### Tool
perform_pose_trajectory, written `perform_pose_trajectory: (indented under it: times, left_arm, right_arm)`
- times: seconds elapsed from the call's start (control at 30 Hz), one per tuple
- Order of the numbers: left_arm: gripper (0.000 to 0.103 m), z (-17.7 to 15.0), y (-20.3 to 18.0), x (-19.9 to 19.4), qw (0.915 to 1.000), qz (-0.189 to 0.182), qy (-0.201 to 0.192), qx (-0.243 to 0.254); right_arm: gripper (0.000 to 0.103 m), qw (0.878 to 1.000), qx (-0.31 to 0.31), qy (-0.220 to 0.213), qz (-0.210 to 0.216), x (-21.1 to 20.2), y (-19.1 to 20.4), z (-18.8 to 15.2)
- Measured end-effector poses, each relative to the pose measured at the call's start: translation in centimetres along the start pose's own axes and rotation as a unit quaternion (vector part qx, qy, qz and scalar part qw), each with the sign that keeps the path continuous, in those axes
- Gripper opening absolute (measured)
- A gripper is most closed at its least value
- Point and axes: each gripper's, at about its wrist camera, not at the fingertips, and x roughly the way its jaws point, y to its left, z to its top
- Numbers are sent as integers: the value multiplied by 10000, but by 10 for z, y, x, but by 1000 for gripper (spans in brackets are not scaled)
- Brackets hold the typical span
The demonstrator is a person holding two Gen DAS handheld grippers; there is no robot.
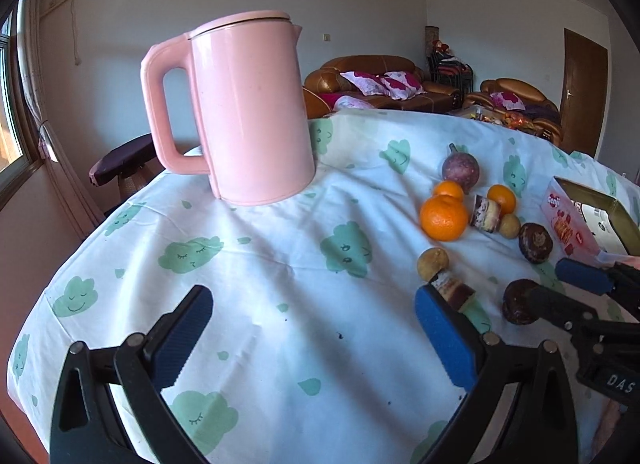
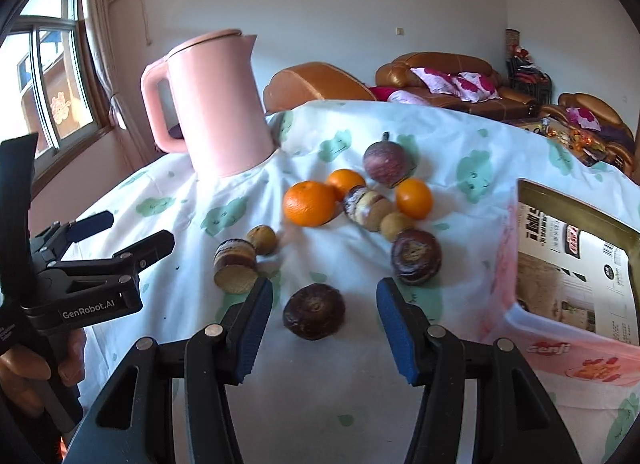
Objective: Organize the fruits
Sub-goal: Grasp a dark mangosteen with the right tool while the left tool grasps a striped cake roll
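Fruits and snacks lie in a cluster on the cloud-print tablecloth (image 2: pixel 360 384). Three oranges lie together, the largest (image 2: pixel 310 203) in front. Behind them is a purple passion fruit (image 2: pixel 386 162). Small yellow-brown fruits (image 2: pixel 262 239) lie near two cake rolls (image 2: pixel 235 266). Two dark brown round pieces lie in front (image 2: pixel 314 311) (image 2: pixel 416 256). My right gripper (image 2: pixel 324 312) is open, its pads on either side of the near dark piece without touching it. My left gripper (image 1: pixel 312 328) is open and empty, left of the cluster; it also shows in the right wrist view (image 2: pixel 120 232).
A pink kettle (image 1: pixel 248 112) stands at the back left of the table. An open pink snack box (image 2: pixel 568 288) lies on the right. Sofas with cushions (image 2: pixel 440 84) stand behind the table. A window is at the left.
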Motion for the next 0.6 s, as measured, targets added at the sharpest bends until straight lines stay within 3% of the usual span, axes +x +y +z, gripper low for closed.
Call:
perform_pose_trajectory:
  times: [0.2, 0.3, 0.4, 0.43, 0.6]
  left_arm:
    - [103, 3, -14, -1, 9986, -451, 53, 256]
    - [103, 4, -24, 4, 9974, -641, 163, 302]
    - [100, 5, -35, 13, 9964, -662, 268, 461]
    - [95, 6, -38, 17, 9959, -651, 347, 516]
    - [82, 8, -48, 38, 9919, -867, 765, 518]
  right_arm:
    - [56, 9957, -57, 921, -122, 37, 6, -1]
    - [40, 9958, -114, 903, -44, 29, 5, -4]
    - [40, 9957, -199, 898, -142, 24, 5, -7]
    - [40, 9961, -168, 847, -170, 19, 2, -8]
    - [40, 9994, 75, 141, -301, -17, -18, 2]
